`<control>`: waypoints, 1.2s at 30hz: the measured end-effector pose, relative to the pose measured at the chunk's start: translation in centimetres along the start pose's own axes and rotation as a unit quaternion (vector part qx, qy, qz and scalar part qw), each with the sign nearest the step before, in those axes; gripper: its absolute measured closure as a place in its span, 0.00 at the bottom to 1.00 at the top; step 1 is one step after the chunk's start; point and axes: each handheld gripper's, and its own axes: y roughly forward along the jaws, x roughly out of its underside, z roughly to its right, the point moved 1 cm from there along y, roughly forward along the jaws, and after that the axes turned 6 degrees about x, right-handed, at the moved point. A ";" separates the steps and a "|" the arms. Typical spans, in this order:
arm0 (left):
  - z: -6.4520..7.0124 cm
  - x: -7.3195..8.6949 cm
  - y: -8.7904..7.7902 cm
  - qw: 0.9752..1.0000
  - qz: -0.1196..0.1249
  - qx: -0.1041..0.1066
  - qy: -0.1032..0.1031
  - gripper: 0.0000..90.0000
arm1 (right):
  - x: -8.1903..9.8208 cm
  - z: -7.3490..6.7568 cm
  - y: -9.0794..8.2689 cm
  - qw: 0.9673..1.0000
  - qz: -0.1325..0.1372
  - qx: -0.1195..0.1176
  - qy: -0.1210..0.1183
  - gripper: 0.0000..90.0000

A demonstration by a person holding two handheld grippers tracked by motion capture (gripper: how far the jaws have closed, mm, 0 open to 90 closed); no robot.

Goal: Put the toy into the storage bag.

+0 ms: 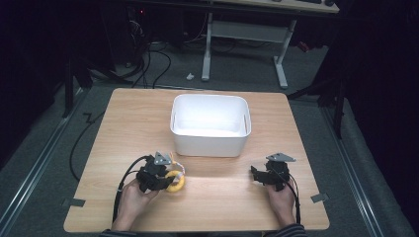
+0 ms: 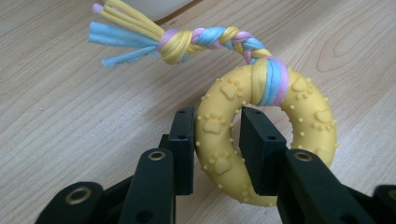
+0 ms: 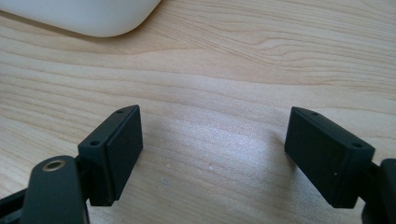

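At lower left of the high view, the left gripper (image 1: pixel 165 181) pinches a yellow ring toy (image 1: pixel 176 181) on the wooden table (image 1: pixel 128 123), just in front of the white bin (image 1: pixel 210 126) at centre frame. In the left gripper view, one jaw sits inside the ring's hole and the other outside, closed tight across the paw-printed band (image 2: pixel 215 144), a grip that looks meant to lift the toy without it slipping. A braided rope tail (image 2: pixel 210 39) of yellow, blue and pink is looped around the ring's far side and frays out toward the upper left. The bin, open and apparently empty, stands within easy reach, likely the toy's destination.

At lower right, the right gripper (image 1: pixel 261 177) rests low over bare wood, jaws spread wide and holding nothing, seemingly waiting. The right gripper view catches a corner of the bin (image 3: pixel 88 16) at upper left.

The ring's near edge is hidden behind the jaws, and whether it has left the table cannot be told.
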 end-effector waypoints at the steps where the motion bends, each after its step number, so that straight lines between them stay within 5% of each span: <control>1: -0.1 0.0 -0.3 1.000 0.004 0.000 -0.005 0.74 | 0.0 0.0 0.0 1.000 0.000 0.000 0.000 0.22; 36: -0.9 -0.6 -5.5 0.998 0.038 -0.019 -0.035 0.74 | 0.0 0.0 0.0 1.000 0.000 0.000 0.000 0.22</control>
